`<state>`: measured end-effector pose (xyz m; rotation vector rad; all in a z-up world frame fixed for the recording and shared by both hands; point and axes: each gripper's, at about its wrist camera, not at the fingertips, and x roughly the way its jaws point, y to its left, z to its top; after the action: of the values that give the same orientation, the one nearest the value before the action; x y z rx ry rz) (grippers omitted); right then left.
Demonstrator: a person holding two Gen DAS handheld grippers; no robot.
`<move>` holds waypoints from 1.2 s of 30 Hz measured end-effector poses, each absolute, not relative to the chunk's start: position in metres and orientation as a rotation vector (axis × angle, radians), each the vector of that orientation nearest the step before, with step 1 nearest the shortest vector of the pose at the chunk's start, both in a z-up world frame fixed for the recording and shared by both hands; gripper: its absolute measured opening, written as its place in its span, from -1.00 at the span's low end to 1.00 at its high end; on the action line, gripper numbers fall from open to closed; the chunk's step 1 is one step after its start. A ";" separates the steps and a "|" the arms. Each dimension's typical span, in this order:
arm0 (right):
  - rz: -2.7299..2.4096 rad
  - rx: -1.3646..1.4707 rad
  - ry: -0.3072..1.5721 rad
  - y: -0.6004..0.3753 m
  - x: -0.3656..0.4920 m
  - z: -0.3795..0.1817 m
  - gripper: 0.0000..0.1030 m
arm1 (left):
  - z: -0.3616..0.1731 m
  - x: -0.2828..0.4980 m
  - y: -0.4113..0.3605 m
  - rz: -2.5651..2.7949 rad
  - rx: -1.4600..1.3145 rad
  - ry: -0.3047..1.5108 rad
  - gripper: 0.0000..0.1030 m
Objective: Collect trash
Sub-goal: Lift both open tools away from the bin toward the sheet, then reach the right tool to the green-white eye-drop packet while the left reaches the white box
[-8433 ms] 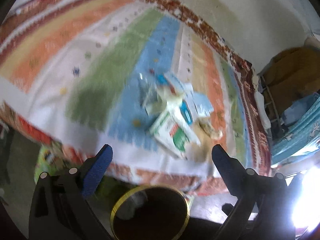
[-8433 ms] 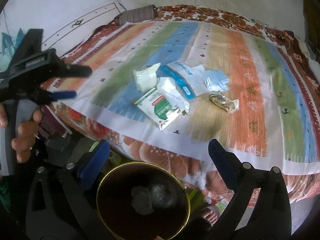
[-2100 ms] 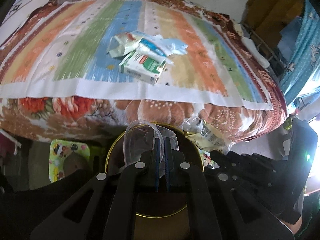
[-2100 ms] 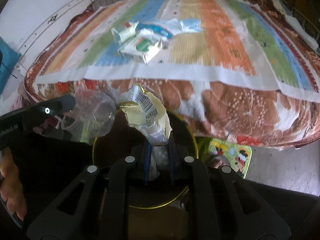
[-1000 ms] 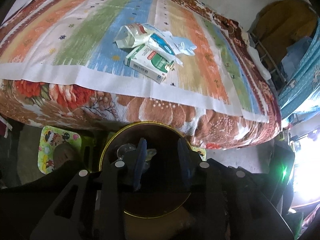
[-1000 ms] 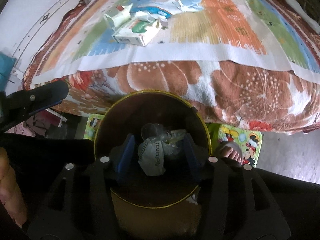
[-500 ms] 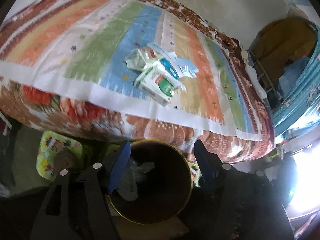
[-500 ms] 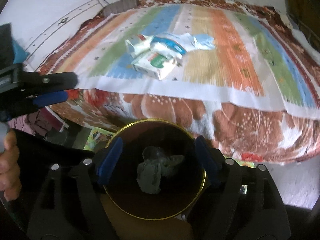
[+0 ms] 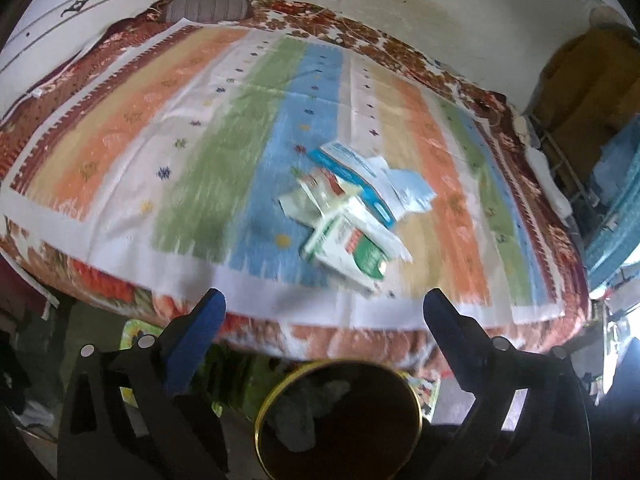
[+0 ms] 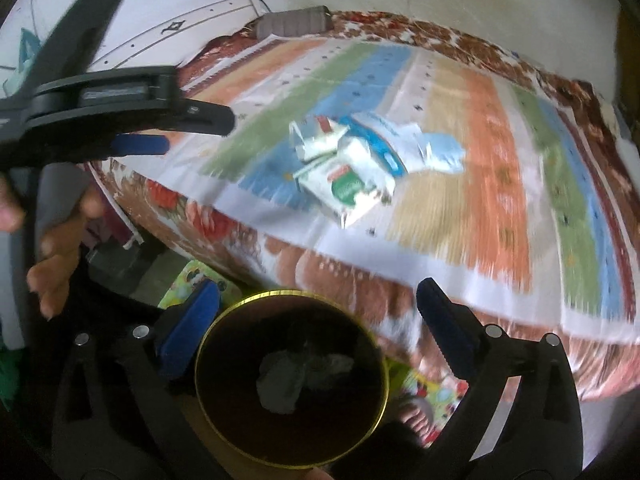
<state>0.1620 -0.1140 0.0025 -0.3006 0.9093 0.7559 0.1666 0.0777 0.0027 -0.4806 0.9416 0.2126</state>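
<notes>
A pile of trash lies on the striped bedspread: a white and green carton [image 9: 352, 254] [image 10: 344, 190], a crumpled white packet [image 9: 316, 196] [image 10: 316, 138], and blue and white wrappers [image 9: 384, 184] [image 10: 416, 144]. A round dark bin with a gold rim [image 9: 340, 420] [image 10: 290, 380] stands on the floor below the bed edge, with crumpled wrappers [image 10: 296, 372] inside. My left gripper [image 9: 324, 308] is open and empty, above the bin and short of the pile. My right gripper [image 10: 318, 300] is open and empty over the bin. The left gripper also shows at the left of the right wrist view [image 10: 192, 128].
The striped bedspread [image 9: 200, 152] [image 10: 500, 184] covers a bed against a white wall. A grey pillow [image 9: 208, 8] lies at the far end. A colourful mat [image 10: 188, 284] lies on the floor by the bin. Shelves and blue cloth [image 9: 612, 184] stand to the right.
Both grippers let their trash fall into the bin, opened wide, and have lifted up and forward toward the pile on the bed.
</notes>
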 end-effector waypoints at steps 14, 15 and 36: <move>0.920 -0.284 0.955 -0.082 0.203 -0.002 0.83 | -0.041 0.237 0.130 0.149 -0.654 1.003 0.89; 0.938 -0.296 0.953 -0.077 0.205 -0.003 0.83 | -0.044 0.239 0.132 0.144 -0.685 1.000 0.88; 1.091 -0.412 1.015 -0.004 0.244 -0.061 0.83 | -0.083 0.285 0.148 0.122 -0.747 1.077 0.62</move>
<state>0.2443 -0.0039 -0.0605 -0.4122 1.0148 1.0907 0.2854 0.1482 -0.0835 -0.7470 1.0769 0.1221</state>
